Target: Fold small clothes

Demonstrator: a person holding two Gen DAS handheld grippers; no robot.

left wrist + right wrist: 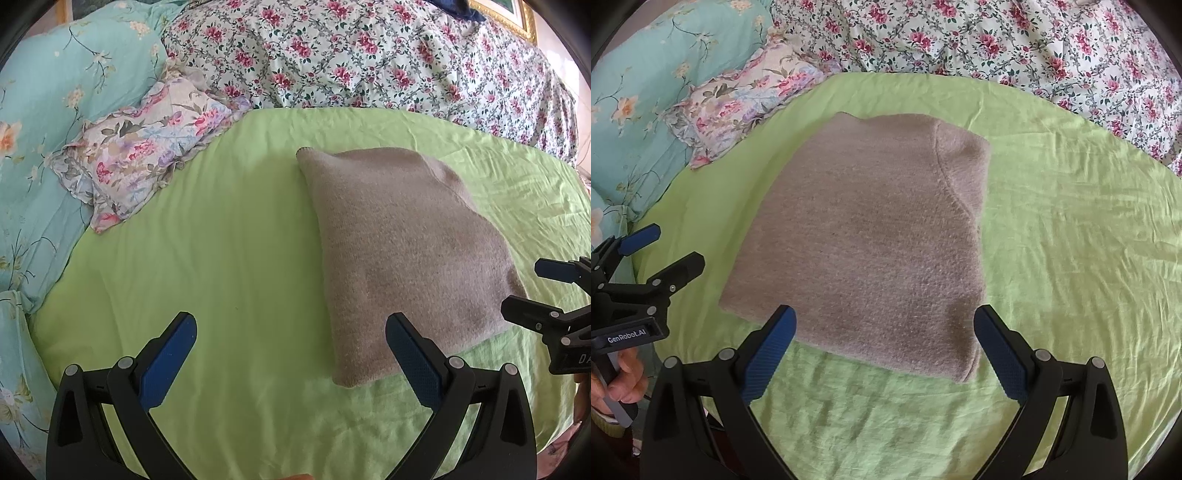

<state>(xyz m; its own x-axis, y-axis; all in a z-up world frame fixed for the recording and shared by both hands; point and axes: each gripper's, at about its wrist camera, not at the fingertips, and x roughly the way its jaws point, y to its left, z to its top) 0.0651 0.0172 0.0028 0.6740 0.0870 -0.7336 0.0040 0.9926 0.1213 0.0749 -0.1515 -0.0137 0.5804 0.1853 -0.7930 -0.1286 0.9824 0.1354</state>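
Fingers of both your left gripper (pixel 290 360) and right gripper (pixel 884 349) stood spread and empty above the green sheet (pixel 1071 240), where the folded beige sweater (pixel 871 236) lay flat, so folding looked nearly finished, needing perhaps one last halving.

Home bedroom. Bed (pixel 229 236) covered by wrinkled lime-green sheet, filling most of both views. Beyond bed's far edge: heaped quilt (pixel 369 55) with pink-flower print on white. Left of bed: turquoise floral duvet (pixel 48 122), bunched up. Small frilled floral pillow (pixel 147 155) lying at bed's left corner, partly on sheet, touching duvet. Gilt picture frame (pixel 517 18) behind quilt, upper right in left wrist view. Soft daylight, domestic bedding throughout.
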